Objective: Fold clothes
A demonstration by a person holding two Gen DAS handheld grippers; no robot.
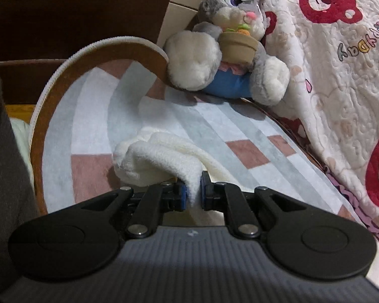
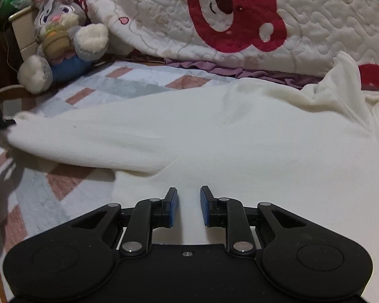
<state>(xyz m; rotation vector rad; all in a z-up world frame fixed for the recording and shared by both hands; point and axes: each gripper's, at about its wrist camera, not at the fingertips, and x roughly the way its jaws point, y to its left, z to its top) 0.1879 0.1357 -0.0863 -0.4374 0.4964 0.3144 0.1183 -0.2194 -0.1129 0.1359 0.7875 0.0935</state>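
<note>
Left gripper (image 1: 194,192) clenched on cream fleece garment (image 2: 214,131) sleeve end, lifting it for fold; right gripper (image 2: 189,207) released, jaws parted above garment body, near plush rabbit (image 2: 60,32).

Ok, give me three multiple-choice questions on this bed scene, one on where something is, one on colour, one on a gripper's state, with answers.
1. Where does the plush rabbit sit?
A. beside the bear quilt
B. on the white garment
C. on the floor

2. What colour are the quilt's bears?
A. blue
B. red
C. green

3. The left gripper is:
A. wide open
B. out of view
C. shut on the garment

Answers: 1 A, it leans at the quilt's edge; 2 B, red bear heads show; 3 C, white fleece is pinched between its pads.
</note>
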